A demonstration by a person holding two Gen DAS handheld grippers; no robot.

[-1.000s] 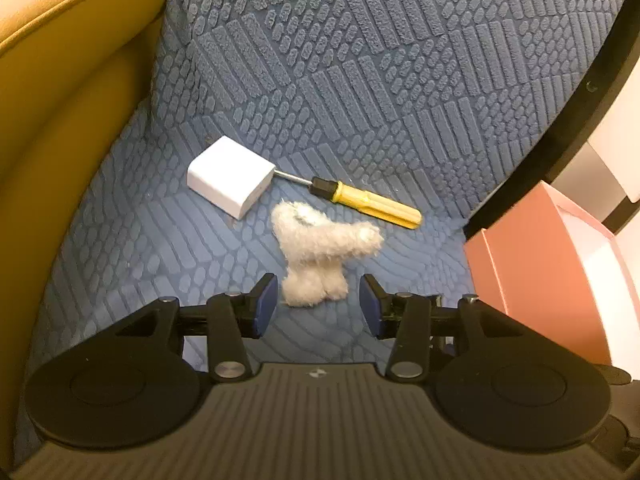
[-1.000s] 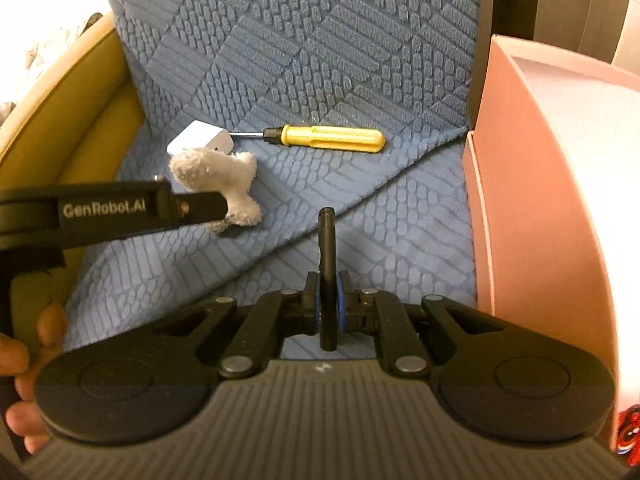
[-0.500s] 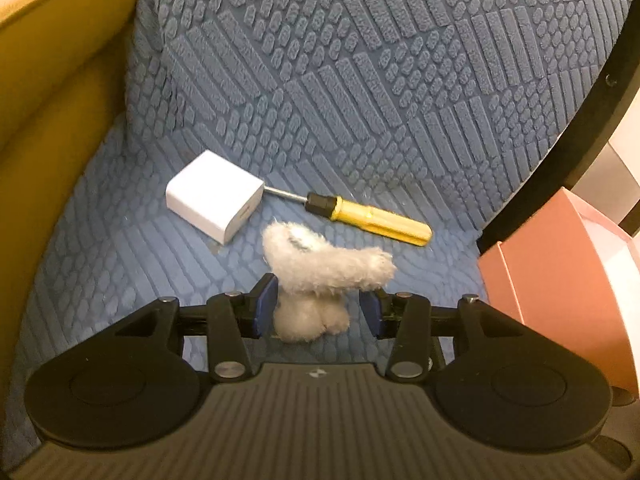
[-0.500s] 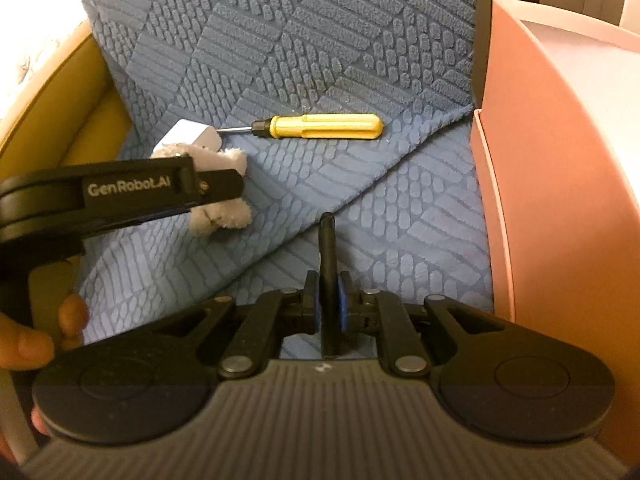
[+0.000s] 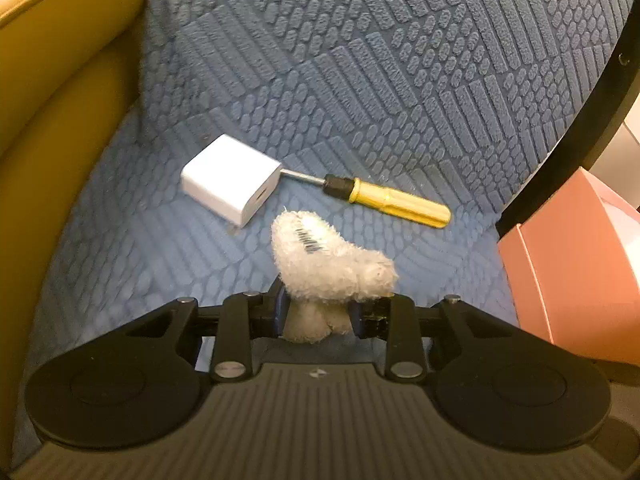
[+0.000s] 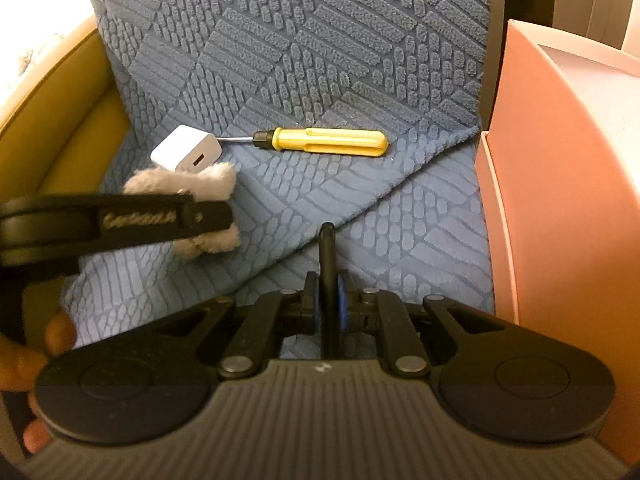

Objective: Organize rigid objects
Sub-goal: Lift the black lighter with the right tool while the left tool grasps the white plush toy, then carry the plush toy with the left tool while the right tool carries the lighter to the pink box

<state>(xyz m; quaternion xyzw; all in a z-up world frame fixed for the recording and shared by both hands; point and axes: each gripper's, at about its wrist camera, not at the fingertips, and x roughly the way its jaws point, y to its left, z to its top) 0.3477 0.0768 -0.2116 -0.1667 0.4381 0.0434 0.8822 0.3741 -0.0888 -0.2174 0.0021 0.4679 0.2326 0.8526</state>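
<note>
On the fluffy white toy a black barcode tag shows on its upper side, too small to read. Over in the right wrist view, the side of the left tool carries pale lettering, blurred; I can't make the word out.

Left tool is clenched around the toy's lower part, blue pads pressing in from both sides, the fluffy body bulging up above the fingers at 12 o'clock. From the right wrist camera the same toy pokes out above and below that black finger, over the blue textured cushion.

Right tool is nearly closed, pinching a thin black rod that stands straight out toward 12 o'clock between the blue pads. What the rod is, I cannot tell.

Now the rigid things. The white charger block lies on the cushion at 11 o'clock from the toy, port side facing the camera. The yellow-handled screwdriver lies just beyond at 1 o'clock, its metal shaft running up to the charger, tip hidden behind it. In the right wrist view the charger and screwdriver sit in a line.

The pink box stands open at 3 o'clock, beside the cushion's edge. A mustard armrest curves along at 9 o'clock.
</note>
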